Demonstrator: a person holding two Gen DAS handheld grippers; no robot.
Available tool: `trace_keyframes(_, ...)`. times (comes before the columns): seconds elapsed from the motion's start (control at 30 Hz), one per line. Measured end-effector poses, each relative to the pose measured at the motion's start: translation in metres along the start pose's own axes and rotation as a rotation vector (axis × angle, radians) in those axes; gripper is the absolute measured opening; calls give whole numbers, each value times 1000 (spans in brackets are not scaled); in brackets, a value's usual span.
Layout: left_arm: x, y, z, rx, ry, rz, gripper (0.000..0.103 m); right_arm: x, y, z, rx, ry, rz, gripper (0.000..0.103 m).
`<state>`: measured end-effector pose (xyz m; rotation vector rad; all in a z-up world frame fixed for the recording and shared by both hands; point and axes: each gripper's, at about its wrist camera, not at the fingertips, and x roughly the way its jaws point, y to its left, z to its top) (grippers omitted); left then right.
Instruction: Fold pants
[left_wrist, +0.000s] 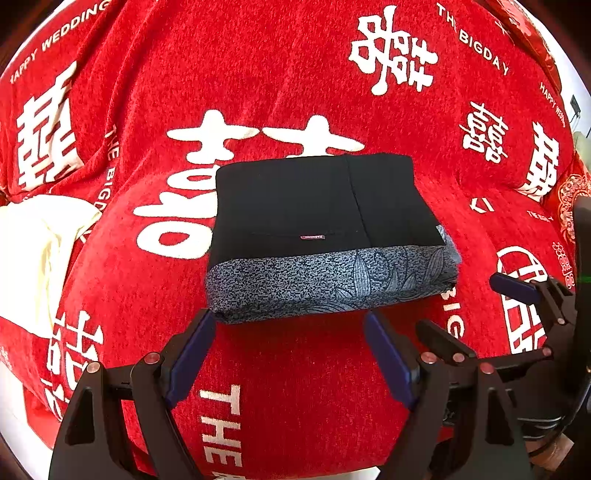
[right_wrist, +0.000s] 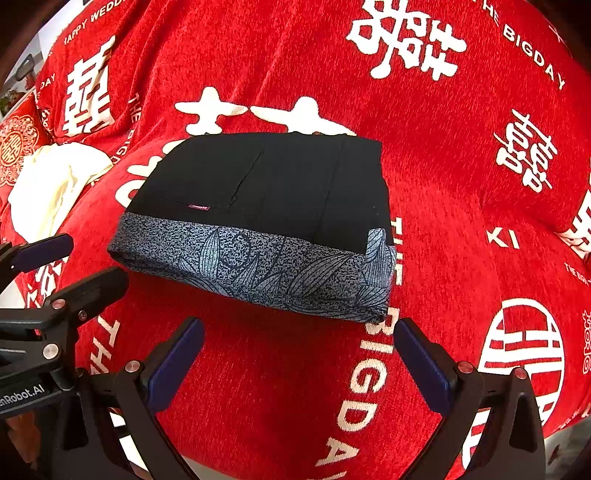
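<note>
Left wrist: cream cloth (left_wrist: 33, 251) beside folded pants (left_wrist: 325, 236).

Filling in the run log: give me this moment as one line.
pants: folded compact, flat on red blanket | left tongs: open, empty, clear of pants | right tongs: open, empty, clear of pants

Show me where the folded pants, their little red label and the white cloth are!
folded pants (left_wrist: 314, 206): left wrist view, on the black top panel.
little red label (right_wrist: 198, 207): right wrist view, on the tag's middle.
white cloth (left_wrist: 33, 251): left wrist view, on its creased middle.
</note>
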<state>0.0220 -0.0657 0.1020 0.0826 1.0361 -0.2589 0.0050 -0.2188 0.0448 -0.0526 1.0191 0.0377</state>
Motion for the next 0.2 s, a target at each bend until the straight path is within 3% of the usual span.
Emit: trace_keyframes(0.2, -5, 3, -2, -6, -33, 19, 85, 1, -2, -2, 2, 4, 3, 103)
